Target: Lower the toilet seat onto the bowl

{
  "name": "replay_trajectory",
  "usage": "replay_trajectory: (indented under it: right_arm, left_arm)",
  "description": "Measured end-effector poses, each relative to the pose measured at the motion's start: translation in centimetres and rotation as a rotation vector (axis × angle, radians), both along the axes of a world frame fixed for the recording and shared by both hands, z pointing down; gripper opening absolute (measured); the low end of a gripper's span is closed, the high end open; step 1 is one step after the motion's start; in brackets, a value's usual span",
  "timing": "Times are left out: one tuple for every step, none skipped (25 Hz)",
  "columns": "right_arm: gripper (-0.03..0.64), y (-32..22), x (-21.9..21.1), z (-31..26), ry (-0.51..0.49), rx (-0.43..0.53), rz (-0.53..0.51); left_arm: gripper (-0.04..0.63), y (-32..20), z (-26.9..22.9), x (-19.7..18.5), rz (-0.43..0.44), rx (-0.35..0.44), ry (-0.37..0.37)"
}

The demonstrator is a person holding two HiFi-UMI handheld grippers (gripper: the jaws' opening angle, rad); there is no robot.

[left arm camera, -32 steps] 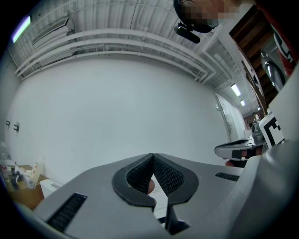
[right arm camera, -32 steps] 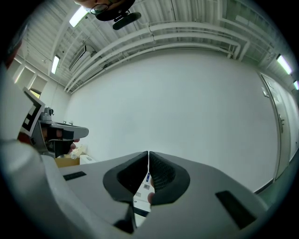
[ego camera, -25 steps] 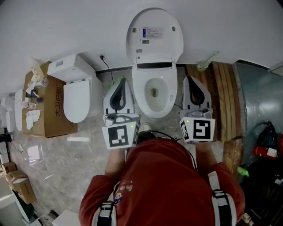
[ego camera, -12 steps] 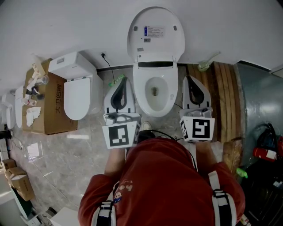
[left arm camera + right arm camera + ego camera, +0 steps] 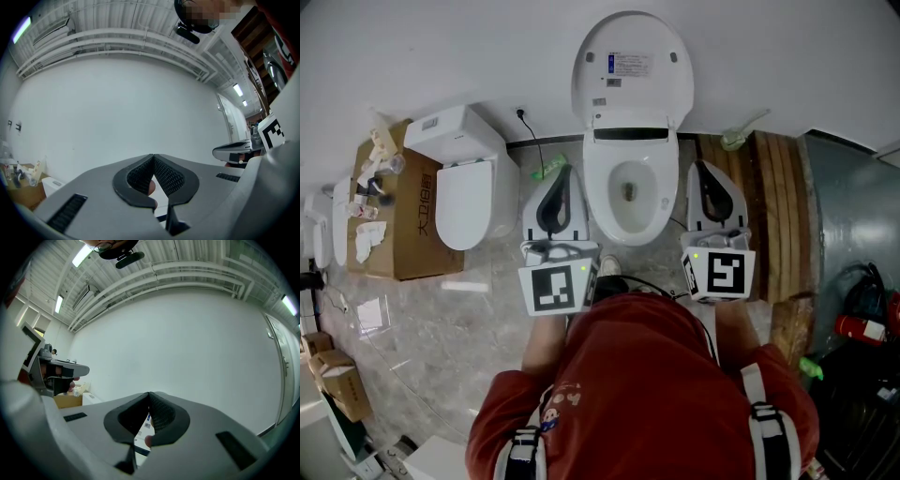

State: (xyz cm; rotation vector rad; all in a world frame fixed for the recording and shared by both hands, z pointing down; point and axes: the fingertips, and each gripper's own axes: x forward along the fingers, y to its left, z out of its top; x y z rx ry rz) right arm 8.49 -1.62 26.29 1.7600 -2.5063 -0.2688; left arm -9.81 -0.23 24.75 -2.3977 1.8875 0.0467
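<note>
White, stiff, slick plastic, the upright toilet seat (image 5: 632, 66) looks light but slam-prone, best pulled at its top rim; left gripper (image 5: 562, 176) and right gripper (image 5: 705, 173) jaws closed, empty.

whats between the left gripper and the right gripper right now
The open toilet bowl lies between the left gripper and the right gripper, with its seat raised against the wall behind it. The head view shows this.

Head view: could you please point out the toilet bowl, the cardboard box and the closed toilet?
toilet bowl (image 5: 594, 192), head view, left rim.
cardboard box (image 5: 417, 230), head view, printed face.
closed toilet (image 5: 464, 211), head view, its lid.
</note>
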Motion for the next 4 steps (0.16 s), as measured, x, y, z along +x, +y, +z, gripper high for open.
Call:
replay_trajectory:
  right_arm:
    - [0.012, 0.06, 0.06, 0.05, 0.0, -0.001, 0.001]
    - [0.014, 0.12, 0.13, 0.12, 0.0, -0.002, 0.001]
    - [0.014, 0.19, 0.21, 0.19, 0.001, -0.003, 0.002]
    - [0.012, 0.25, 0.28, 0.26, 0.002, -0.004, 0.002]
  left_arm:
    - [0.012, 0.08, 0.09, 0.07, 0.001, -0.003, 0.0]
    - [0.012, 0.16, 0.15, 0.16, 0.003, -0.003, -0.001]
    - [0.012, 0.22, 0.16, 0.27, 0.007, 0.0, 0.001]
    - [0.012, 0.29, 0.16, 0.4, 0.011, 0.004, 0.002]
